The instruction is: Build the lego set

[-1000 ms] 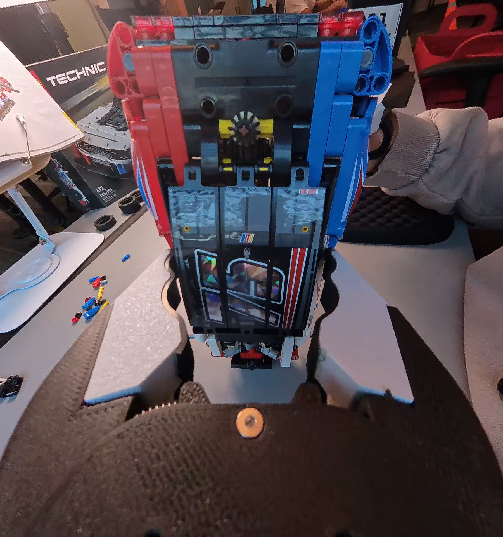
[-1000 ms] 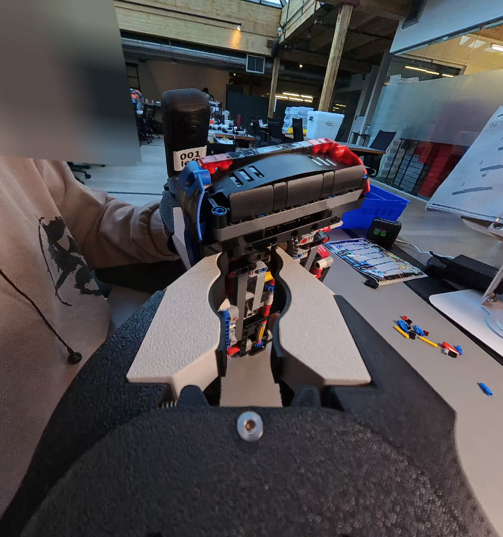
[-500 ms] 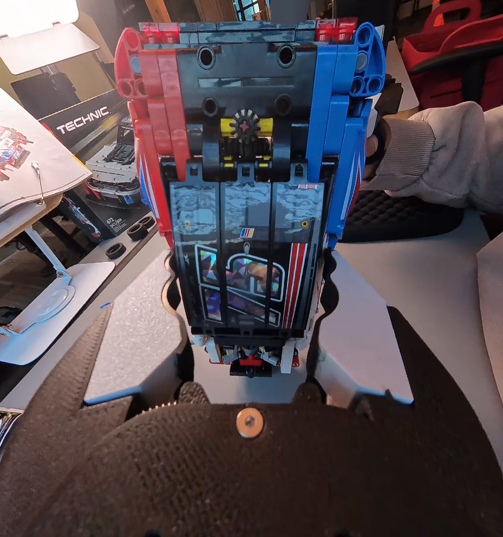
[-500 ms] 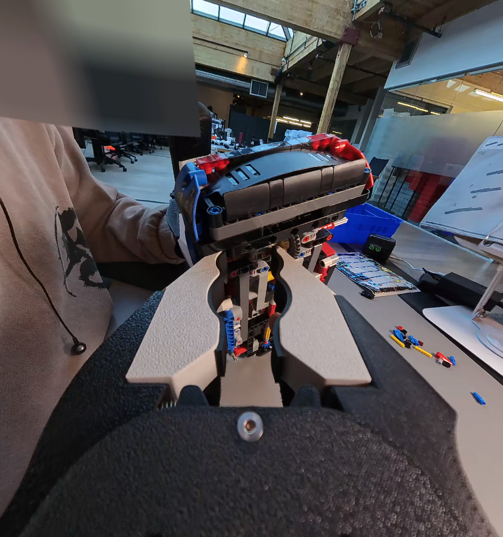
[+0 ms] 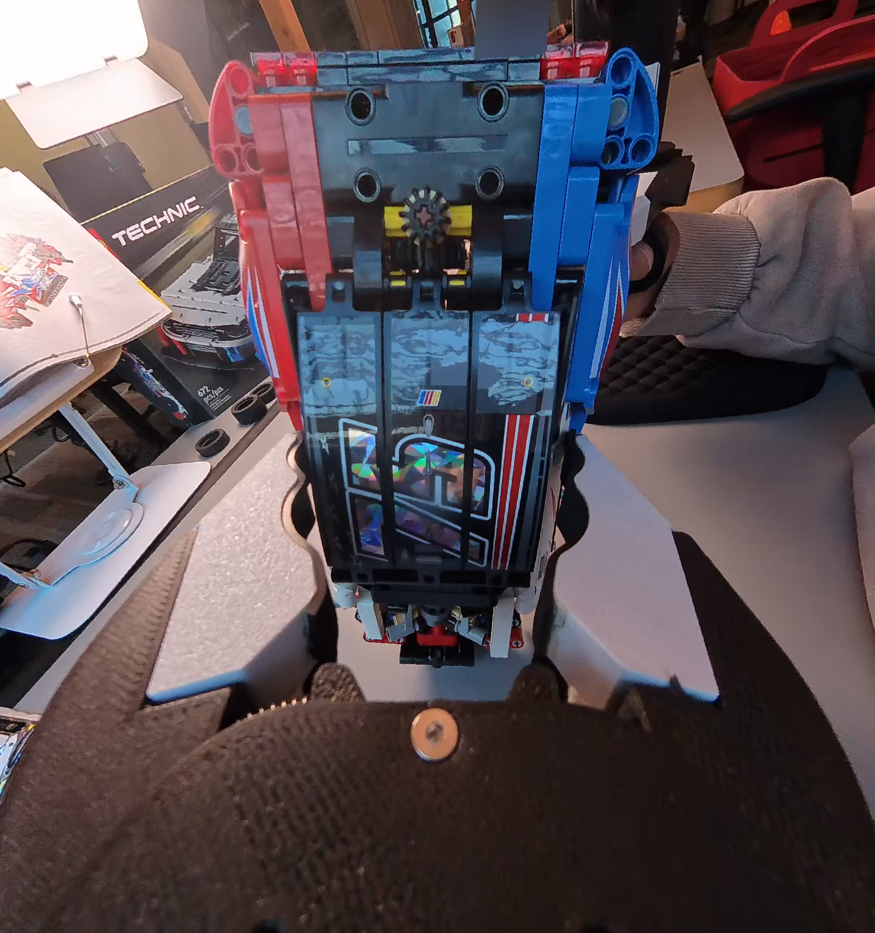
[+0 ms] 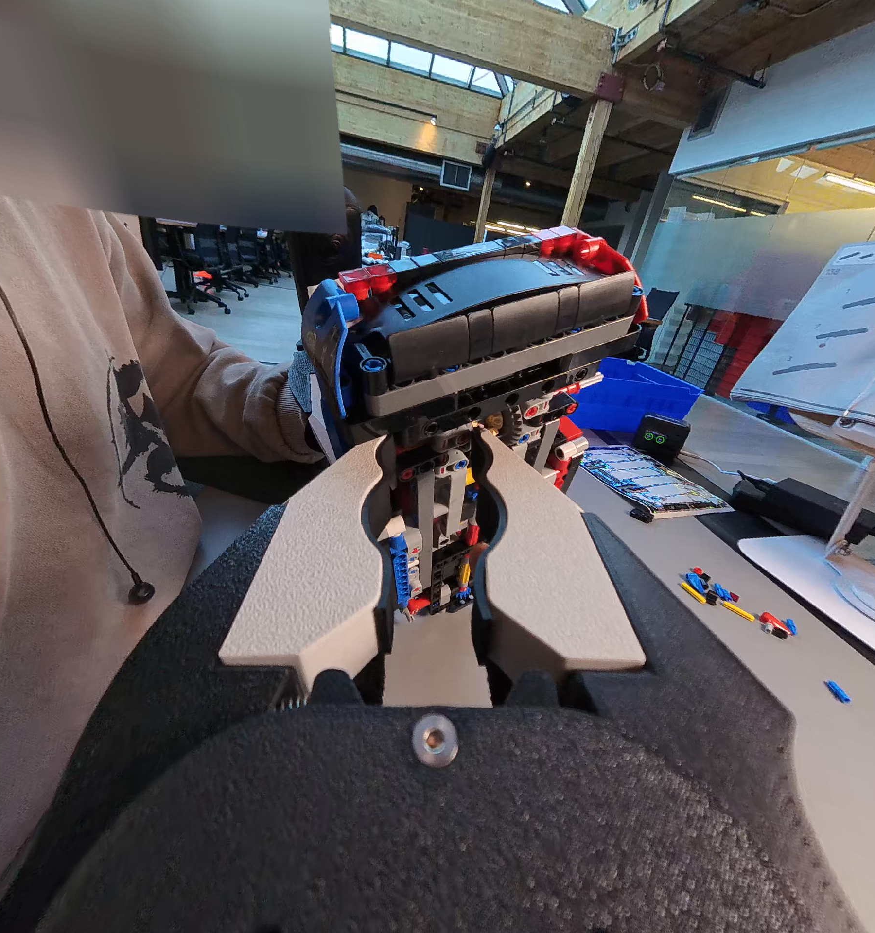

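- A blue bin (image 6: 632, 399) stands at the far edge of the tabletop (image 6: 854, 757).
- A small black device (image 6: 660, 436) with green lights sits just beside the bin.
- A black power adapter (image 6: 799, 505) with its cable lies near the right edge of the tabletop.
- A white stand (image 5: 97, 530) has its flat base on the left edge of the tabletop.
- Red chairs (image 5: 819, 86) are behind the far edge of the tabletop.
- Black office chairs (image 6: 213, 267) stand on the floor well behind.

left gripper (image 5: 433, 515): pale grey wavy-edged fingers, black textured body, silver screw | right gripper (image 6: 433, 525): same | sleeve (image 5: 779, 272): beige ribbed-cuff hoodie
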